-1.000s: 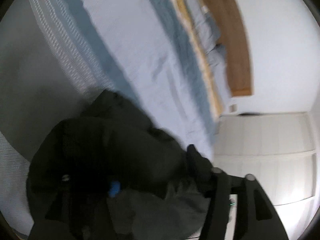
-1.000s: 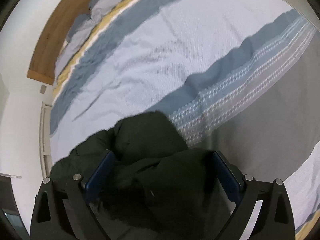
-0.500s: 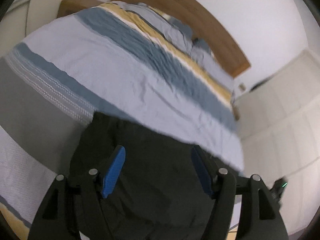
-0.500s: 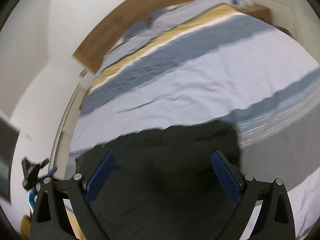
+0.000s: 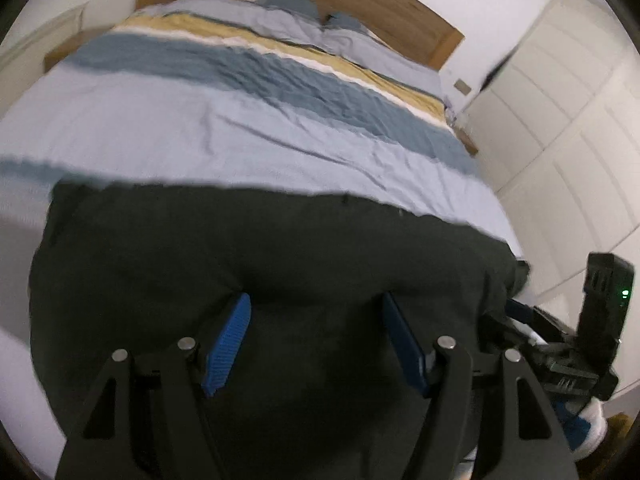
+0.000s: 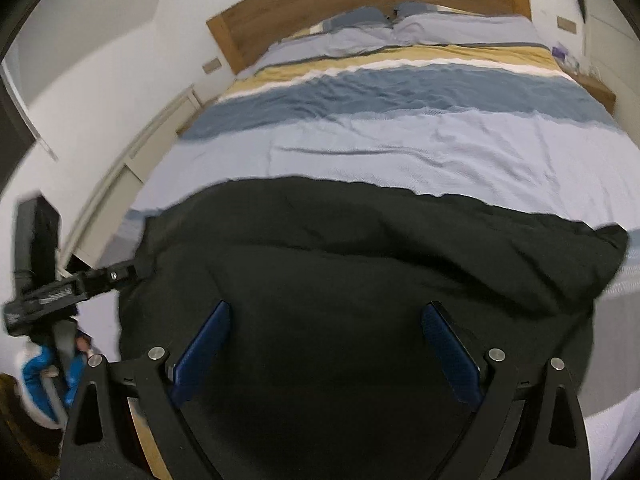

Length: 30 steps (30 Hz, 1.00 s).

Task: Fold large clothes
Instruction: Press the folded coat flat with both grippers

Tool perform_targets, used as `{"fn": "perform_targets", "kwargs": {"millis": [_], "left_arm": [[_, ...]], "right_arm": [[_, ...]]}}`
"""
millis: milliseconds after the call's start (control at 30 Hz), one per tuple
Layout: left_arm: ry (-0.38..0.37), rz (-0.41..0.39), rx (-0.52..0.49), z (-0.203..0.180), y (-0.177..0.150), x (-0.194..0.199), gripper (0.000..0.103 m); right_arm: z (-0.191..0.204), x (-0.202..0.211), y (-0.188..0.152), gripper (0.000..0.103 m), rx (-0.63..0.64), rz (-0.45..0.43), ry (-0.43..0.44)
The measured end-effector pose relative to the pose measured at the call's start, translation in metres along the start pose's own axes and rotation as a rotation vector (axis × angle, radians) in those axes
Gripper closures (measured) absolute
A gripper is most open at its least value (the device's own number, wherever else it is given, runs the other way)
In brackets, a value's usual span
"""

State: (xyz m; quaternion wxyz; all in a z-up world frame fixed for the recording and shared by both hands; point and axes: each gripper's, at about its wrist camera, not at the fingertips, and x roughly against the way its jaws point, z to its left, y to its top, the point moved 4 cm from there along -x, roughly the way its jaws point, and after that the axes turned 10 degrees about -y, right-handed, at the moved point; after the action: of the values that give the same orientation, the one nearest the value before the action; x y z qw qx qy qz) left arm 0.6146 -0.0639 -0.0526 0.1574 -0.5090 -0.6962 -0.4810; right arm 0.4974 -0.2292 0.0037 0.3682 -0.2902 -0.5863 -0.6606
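A large black garment (image 5: 256,264) lies spread across the near end of the bed; it also shows in the right wrist view (image 6: 360,264). My left gripper (image 5: 316,308) is open with its blue pads above the garment's near part, holding nothing. My right gripper (image 6: 326,316) is open wide above the same cloth, holding nothing. Each view shows the other gripper at the garment's side: the right one (image 5: 568,352) and the left one (image 6: 60,292). The garment's near edge is hidden under the grippers.
The bed has a striped blue, yellow and grey duvet (image 6: 400,120) with pillows (image 6: 360,36) against a wooden headboard (image 6: 320,4). White wardrobe doors (image 5: 560,128) stand at the right side. A low white unit (image 6: 152,136) runs along the left wall.
The garment, bunched in my grippers a second ago, now lies spread flat across the bed. Both grippers have let go, opened and swung up to face the headboard.
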Motion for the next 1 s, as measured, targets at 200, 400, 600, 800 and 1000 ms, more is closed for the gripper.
{"fn": "perform_targets", "kwargs": {"millis": [200,400,600,800,1000], "left_arm": [[0.11,0.062,-0.028,0.018,0.027,-0.064,0.036],[0.134,0.124,0.017,0.044,0.027,-0.108,0.033],[0.151,0.143,0.023,0.058,0.022,-0.137,0.032],[0.165,0.214,0.032,0.061,0.032,-0.145,0.032],[0.151,0.157,0.067,0.065,0.048,-0.099,0.032]], "right_arm": [[-0.009,-0.056,0.024,0.007,0.021,0.025,-0.105],[-0.029,-0.111,0.031,0.005,-0.006,0.129,-0.135],[-0.036,-0.139,0.016,0.003,-0.03,0.156,-0.146],[-0.038,-0.153,0.021,0.002,-0.025,0.212,-0.162],[-0.051,-0.137,0.045,0.002,0.015,0.199,-0.211]]}}
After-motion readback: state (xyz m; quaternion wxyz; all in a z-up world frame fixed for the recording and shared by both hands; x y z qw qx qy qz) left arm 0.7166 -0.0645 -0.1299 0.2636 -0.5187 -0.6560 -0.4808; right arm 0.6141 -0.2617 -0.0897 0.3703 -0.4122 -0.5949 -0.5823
